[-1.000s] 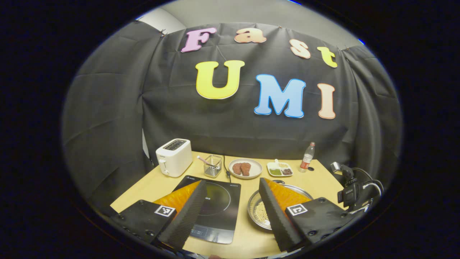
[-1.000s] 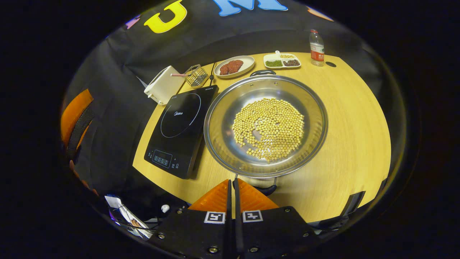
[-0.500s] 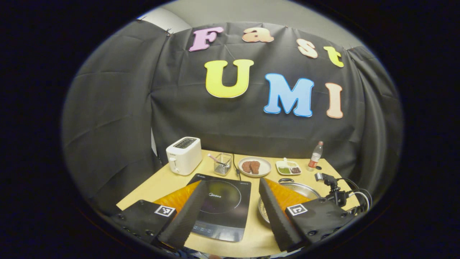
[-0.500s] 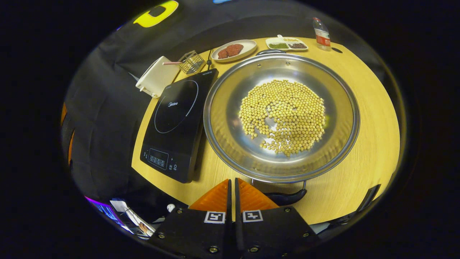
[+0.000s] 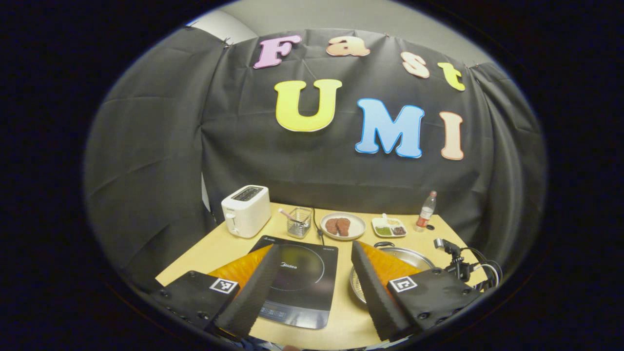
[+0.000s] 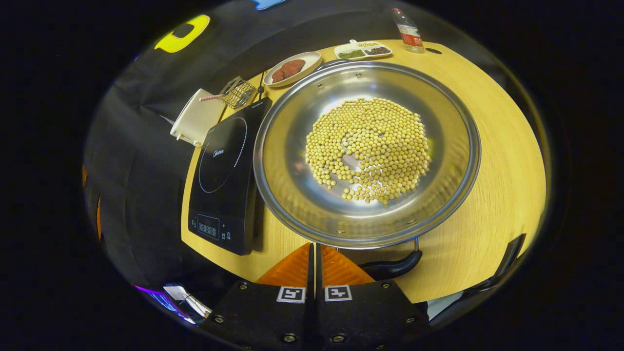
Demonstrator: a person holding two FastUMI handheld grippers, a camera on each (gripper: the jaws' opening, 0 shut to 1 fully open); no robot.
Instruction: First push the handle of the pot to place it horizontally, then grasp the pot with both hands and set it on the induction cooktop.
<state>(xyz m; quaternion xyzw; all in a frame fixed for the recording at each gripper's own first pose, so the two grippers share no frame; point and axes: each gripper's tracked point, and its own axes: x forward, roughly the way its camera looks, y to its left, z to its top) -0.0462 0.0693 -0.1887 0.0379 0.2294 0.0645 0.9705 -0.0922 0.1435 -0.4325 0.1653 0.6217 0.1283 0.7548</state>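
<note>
The right hand-held gripper (image 6: 312, 251), fingers together, is nearing the pot (image 6: 366, 153) handle (image 6: 390, 268), probably to push; the left hand-held gripper (image 5: 312, 273) is waiting, fingers apart.

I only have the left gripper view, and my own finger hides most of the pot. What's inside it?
Observer: The pot holds a layer of small yellow beans.
Operator: Where is its near handle?
Observer: The dark handle sits at the pot's near edge, just right of the right gripper; I cannot tell if they touch.
Operator: Is that gripper open?
Observer: No, its fingers are shut together with nothing between them.
</note>
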